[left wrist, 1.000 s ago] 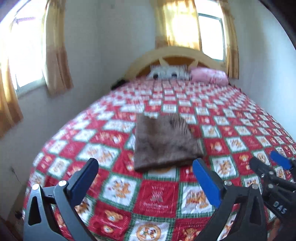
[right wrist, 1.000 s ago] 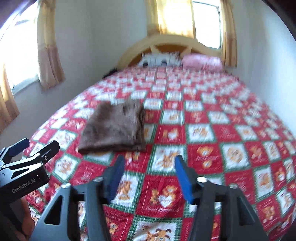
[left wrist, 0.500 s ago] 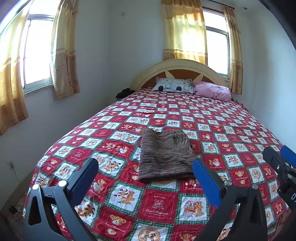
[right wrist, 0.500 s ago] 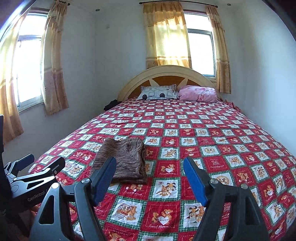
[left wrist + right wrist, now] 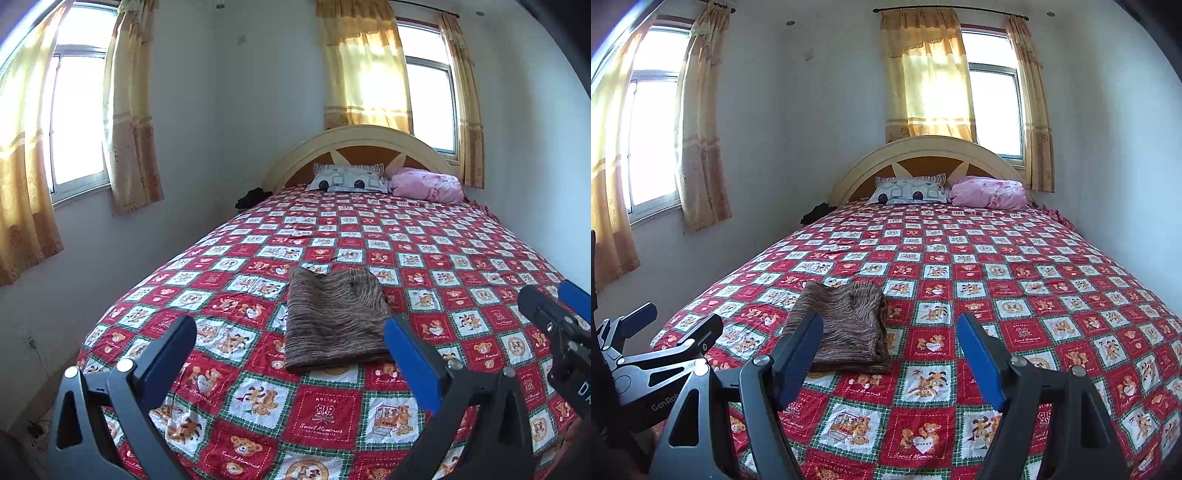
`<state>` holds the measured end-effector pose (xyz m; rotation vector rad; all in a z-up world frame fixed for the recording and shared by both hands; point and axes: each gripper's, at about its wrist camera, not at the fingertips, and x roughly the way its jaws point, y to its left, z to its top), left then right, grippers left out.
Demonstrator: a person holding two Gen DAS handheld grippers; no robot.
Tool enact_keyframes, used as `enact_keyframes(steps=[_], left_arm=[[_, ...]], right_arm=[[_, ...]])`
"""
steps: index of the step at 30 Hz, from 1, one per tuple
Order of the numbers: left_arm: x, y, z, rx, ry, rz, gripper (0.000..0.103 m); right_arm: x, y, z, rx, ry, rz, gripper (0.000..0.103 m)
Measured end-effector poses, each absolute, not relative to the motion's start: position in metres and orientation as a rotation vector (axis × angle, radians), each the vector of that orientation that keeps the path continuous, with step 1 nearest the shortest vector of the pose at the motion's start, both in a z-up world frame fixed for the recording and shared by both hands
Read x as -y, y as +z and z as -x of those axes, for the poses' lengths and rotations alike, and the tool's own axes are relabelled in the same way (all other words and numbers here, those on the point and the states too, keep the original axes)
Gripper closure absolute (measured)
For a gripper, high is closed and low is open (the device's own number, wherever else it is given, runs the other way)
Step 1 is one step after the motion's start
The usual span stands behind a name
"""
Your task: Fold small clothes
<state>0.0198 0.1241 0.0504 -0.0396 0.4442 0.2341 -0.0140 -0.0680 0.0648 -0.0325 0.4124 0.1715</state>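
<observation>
A folded brown knit garment (image 5: 334, 317) lies flat on the red patchwork bedspread (image 5: 443, 258), near the foot of the bed. My left gripper (image 5: 291, 343) is held above the bed's near end, open, with the garment seen beyond its blue-padded fingers and nothing between them. In the right wrist view the same garment (image 5: 846, 325) sits ahead and left. My right gripper (image 5: 890, 339) is open and empty, clear of the cloth. Each gripper shows at the edge of the other's view.
A patterned white pillow (image 5: 347, 179) and a pink pillow (image 5: 426, 182) rest against the arched headboard (image 5: 364, 138). A dark item (image 5: 251, 195) lies at the bed's far left corner. Curtained windows stand on the left and far walls.
Both views have tilted up and sharpened, showing more wall and window. The grippers have lifted away from the garment, and the right gripper's fingers stand wider apart. The garment stays put.
</observation>
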Motion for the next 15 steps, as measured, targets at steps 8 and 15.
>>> enact_keyframes(steps=[8,15], left_arm=[[-0.1209,0.0501,-0.0180,-0.437,0.234,0.028,0.000],[-0.1211,0.0488,-0.0184,-0.433,0.228,0.026,0.000]], right_arm=[[0.0644,0.0628,0.0151,-0.415,0.185,0.032,0.027],[0.0632,0.0617,0.0165,-0.415,0.188,0.030,0.027]])
